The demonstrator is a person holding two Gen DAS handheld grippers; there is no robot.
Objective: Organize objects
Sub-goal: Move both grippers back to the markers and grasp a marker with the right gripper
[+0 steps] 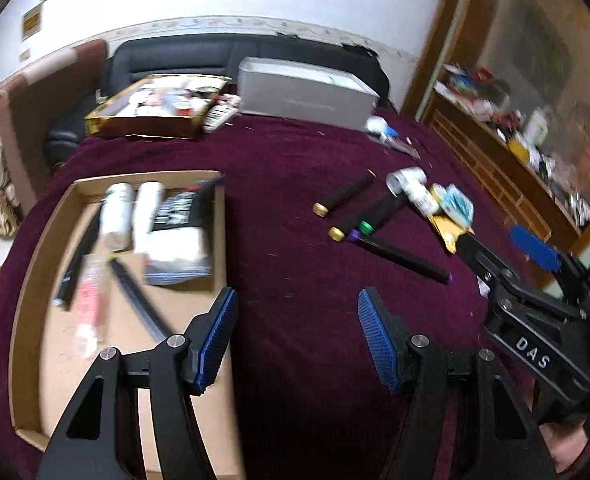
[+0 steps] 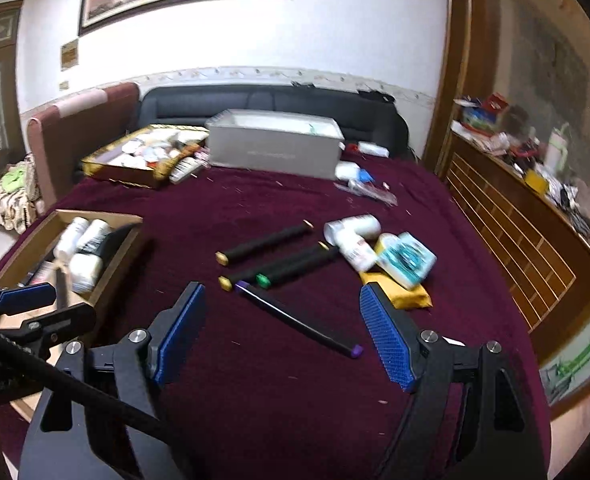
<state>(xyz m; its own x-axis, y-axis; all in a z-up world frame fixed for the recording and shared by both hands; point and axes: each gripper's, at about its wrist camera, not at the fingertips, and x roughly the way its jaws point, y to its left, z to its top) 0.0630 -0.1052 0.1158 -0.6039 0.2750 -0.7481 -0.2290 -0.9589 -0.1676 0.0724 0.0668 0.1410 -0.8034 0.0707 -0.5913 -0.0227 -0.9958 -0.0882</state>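
Both my hand-held grippers are released and carry nothing: the left hand-held gripper (image 1: 297, 336) has its jaws apart over bare maroon cloth (image 1: 295, 200) at the edge of the cardboard tray (image 1: 27, 280), and the right hand-held gripper (image 2: 283, 332) stands wider apart, with nothing pressed between its blue pads.

What matters for the next pick, I judge, is the purple-capped black pen (image 2: 299, 320). Seen from my right hand-held gripper it lies just ahead, inside the span of the open jaws. Its long axis runs diagonally: the far end points ahead and toward my left finger, the near purple cap sits closer to my right finger. So the jaws are not square to it; I would need to roll the wrist until the pads face its long sides.

From my left hand-held gripper the same pen (image 1: 401, 256) lies ahead and off to the right, farther away, so the right hand is the nearer one.

Just beyond the pen lie a green-capped pen (image 2: 291, 268) and two gold-capped ones (image 2: 263, 244), nearly parallel to each other. The green-capped pen's end almost touches the purple pen's far tip, so closing there could snag both. The white bottles (image 2: 351, 236) lie further ahead to the right.

The tray, already holding bottles and tubes, is to the left of my right hand-held gripper.
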